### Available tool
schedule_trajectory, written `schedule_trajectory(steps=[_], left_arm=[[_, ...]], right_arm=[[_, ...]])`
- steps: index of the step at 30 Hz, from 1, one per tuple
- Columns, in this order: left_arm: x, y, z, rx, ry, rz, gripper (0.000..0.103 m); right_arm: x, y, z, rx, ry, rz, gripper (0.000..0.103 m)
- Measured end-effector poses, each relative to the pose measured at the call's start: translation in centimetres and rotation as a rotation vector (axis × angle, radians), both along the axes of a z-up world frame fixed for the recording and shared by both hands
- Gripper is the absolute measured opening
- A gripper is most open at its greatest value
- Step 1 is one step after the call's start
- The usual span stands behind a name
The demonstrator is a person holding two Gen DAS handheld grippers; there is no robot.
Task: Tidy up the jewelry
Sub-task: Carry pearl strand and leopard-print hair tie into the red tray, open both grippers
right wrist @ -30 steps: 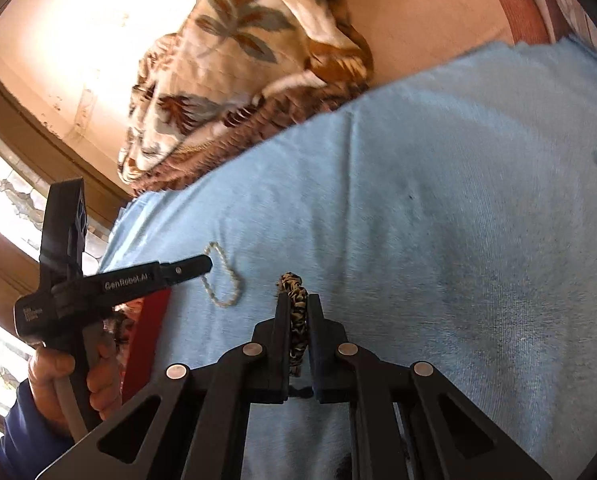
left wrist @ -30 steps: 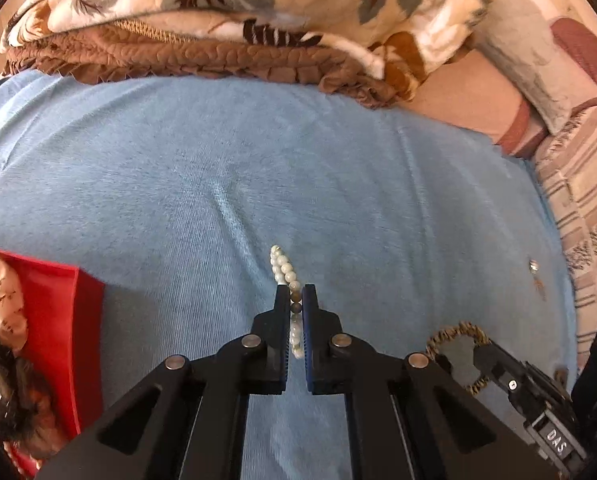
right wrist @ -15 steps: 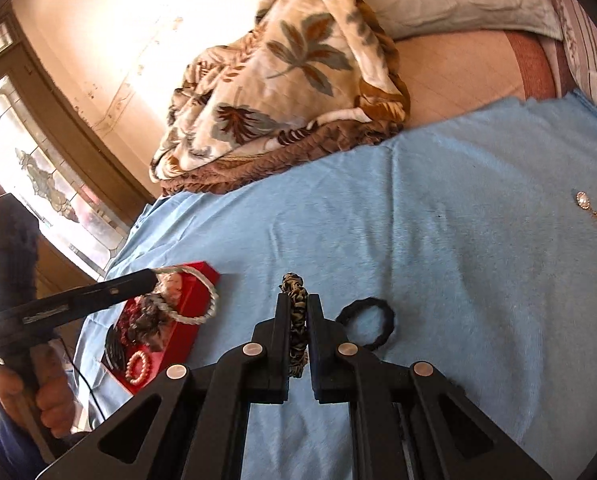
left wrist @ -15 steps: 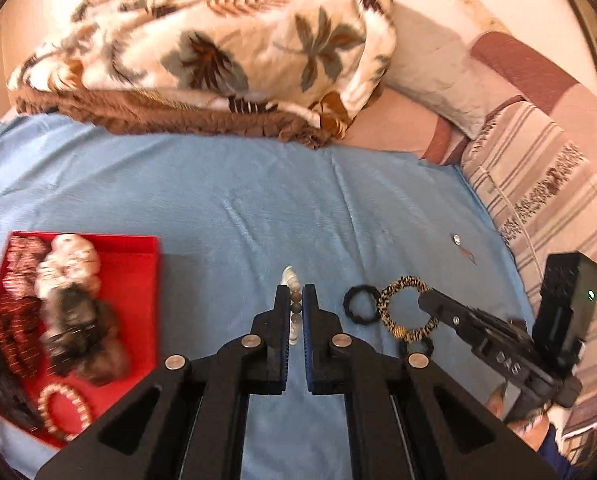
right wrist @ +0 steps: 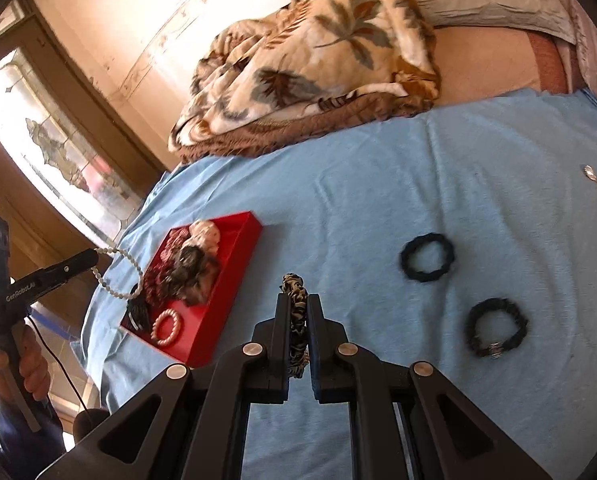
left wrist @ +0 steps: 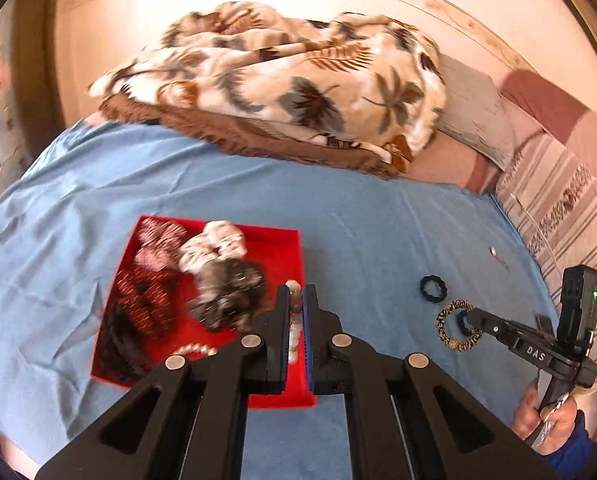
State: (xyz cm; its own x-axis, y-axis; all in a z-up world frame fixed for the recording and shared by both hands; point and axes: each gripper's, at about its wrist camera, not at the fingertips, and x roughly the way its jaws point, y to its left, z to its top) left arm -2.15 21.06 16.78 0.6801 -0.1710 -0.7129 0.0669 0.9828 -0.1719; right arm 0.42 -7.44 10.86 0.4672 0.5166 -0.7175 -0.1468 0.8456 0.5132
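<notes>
While grippers grip, scrunchies (left wrist: pixel 218 272) crowd, perhaps overfill, tray (left wrist: pixel 294 396).

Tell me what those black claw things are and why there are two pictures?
Those claws are grabbers, and a person holds one in each hand. Each grabber has a small camera looking along its two fingers, so each picture comes from one grabber.

One picture is from the left grabber. It is shut on a white bead bracelet, which hangs over the near edge of a red tray. The tray holds fabric hair ties and another bead bracelet.

The other picture is from the right grabber. It is shut on a spotted hair tie, held up above a blue sheet.

Two black hair ties lie on the sheet, and there is a small shiny piece of jewelry farther off. A flowery blanket is heaped behind.
</notes>
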Motion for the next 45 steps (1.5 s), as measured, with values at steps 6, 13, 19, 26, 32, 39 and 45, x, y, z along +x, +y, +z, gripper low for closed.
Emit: schedule_trajectory(steps=[6, 13, 19, 26, 32, 39, 45], left_arm=[[-0.6, 2.4, -1.4, -0.027, 0.005, 0.034, 0.005], [0.0, 3.2, -3.5, -0.107, 0.025, 0.021, 0.005], [0.2, 3.1, -6.3, -0.196, 0.067, -0.016, 0.005], [0.2, 3.0, -9.2, -0.211, 0.105, -0.024, 0.005], [0.5, 2.9, -10.0, -0.180, 0.102, -0.022, 0.005], [1.1, 2.2, -11.2, -0.106, 0.119, -0.034, 0.006], [1.4, 1.5, -11.7, -0.027, 0.128, -0.033, 0.006]], right_arm=[[-0.3, 5.3, 1.4, -0.029, -0.019, 0.093, 0.009], [-0.6, 11.3, 2.1, -0.065, -0.031, 0.190, 0.009], [0.5, 14.1, 2.2, -0.094, -0.036, 0.214, 0.009], [4.2, 16.6, 1.6, -0.140, -0.033, 0.222, 0.009], [9.1, 18.9, -0.9, -0.170, 0.014, 0.210, 0.009], [13.4, 21.3, -4.8, -0.236, 0.078, 0.209, 0.009], [14.9, 22.3, -6.7, -0.278, 0.100, 0.221, 0.009]])
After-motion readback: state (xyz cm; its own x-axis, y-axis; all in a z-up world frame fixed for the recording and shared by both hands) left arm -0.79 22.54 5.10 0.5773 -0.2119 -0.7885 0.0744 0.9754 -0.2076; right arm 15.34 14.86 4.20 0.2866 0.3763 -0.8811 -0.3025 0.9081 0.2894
